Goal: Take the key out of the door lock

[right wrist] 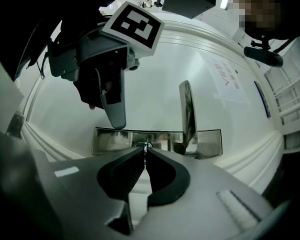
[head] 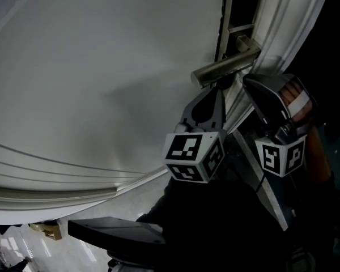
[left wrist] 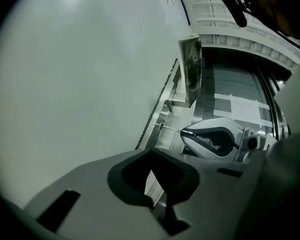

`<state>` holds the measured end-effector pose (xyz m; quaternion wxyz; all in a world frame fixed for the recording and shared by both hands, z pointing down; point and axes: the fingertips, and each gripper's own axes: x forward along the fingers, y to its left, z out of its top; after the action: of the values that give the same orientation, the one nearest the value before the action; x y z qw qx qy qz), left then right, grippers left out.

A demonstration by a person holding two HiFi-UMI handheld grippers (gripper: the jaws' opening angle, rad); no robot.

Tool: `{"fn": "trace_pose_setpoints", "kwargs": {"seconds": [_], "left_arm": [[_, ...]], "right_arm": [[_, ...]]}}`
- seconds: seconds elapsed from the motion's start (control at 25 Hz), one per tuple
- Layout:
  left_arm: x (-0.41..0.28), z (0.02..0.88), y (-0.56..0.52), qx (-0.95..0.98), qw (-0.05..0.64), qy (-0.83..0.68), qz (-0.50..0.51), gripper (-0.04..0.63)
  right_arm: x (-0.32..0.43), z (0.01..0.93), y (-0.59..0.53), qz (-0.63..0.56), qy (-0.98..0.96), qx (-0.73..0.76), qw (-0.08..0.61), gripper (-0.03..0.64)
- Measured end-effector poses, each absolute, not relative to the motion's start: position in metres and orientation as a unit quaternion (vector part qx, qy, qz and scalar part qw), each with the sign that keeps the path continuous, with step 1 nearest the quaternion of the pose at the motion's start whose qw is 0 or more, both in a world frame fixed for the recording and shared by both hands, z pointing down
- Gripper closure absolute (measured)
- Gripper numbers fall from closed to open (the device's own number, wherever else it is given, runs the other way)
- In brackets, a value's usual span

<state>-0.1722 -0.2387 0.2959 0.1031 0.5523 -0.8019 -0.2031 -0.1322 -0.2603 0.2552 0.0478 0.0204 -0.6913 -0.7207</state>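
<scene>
A thin metal key (left wrist: 171,129) sticks out of the lock (left wrist: 162,125) on the door's steel plate (right wrist: 110,140). My right gripper (right wrist: 145,151) is shut on the key (right wrist: 146,146), with its tips right at the keyhole. In the left gripper view the right gripper (left wrist: 186,132) shows as a white jaw pair pinching the key's outer end. Just left of the lock, my left gripper (left wrist: 150,170) hovers shut and empty, with its tips below the door handle (head: 224,67). In the head view the left gripper (head: 215,89) and the right gripper (head: 246,79) crowd under the handle, hiding the key.
The white door (head: 102,67) fills most of the head view, with moulded trim (head: 73,188) along its lower edge. The lever handle (right wrist: 186,114) stands out just right of the keyhole. The door's open edge and frame (head: 283,21) lie to the right.
</scene>
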Motion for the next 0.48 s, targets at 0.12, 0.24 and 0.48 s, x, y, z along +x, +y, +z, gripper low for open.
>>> {"fn": "trace_pose_setpoints", "kwargs": {"seconds": [0.12, 0.24, 0.48], "left_arm": [[-0.172, 0.2949, -0.2398, 0.554, 0.101, -0.801, -0.204, 0.596], [-0.1719, 0.296, -0.2395, 0.554, 0.103, -0.801, -0.204, 0.595], [-0.1721, 0.294, -0.2398, 0.556, 0.1, -0.8, -0.202, 0.595]], "right_arm": [[-0.1322, 0.2551, -0.2611, -0.723, -0.689, 0.021, 0.049, 0.604], [-0.132, 0.2558, -0.2607, -0.722, -0.689, 0.021, 0.05, 0.604], [-0.1322, 0.2556, -0.2605, -0.723, -0.689, 0.021, 0.048, 0.604]]}}
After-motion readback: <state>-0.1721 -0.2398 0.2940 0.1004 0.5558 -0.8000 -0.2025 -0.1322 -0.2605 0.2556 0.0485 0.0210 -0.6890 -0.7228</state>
